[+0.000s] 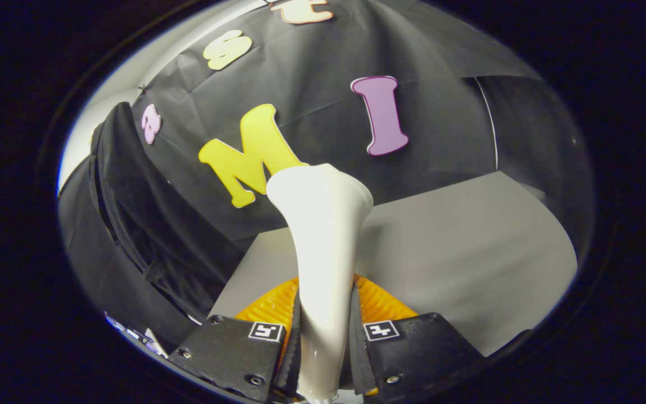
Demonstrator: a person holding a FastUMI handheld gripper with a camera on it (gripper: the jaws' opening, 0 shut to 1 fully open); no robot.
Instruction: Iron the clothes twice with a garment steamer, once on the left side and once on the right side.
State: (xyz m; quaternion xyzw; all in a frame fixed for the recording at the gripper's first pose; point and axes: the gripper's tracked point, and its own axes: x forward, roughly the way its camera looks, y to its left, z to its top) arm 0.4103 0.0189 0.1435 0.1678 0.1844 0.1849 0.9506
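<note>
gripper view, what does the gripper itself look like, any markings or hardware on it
The gripper has two blocky housings side by side, each carrying a small square black-and-white marker tag on its inner top corner. Round screws are set into them. Ribbed pads fan out ahead of the housings.

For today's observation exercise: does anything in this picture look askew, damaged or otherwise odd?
Nothing stands out. The hand-held gripper is shut on the garment steamer, which rises from between its fingers. The dark garment hangs beside it, not touching.
</note>
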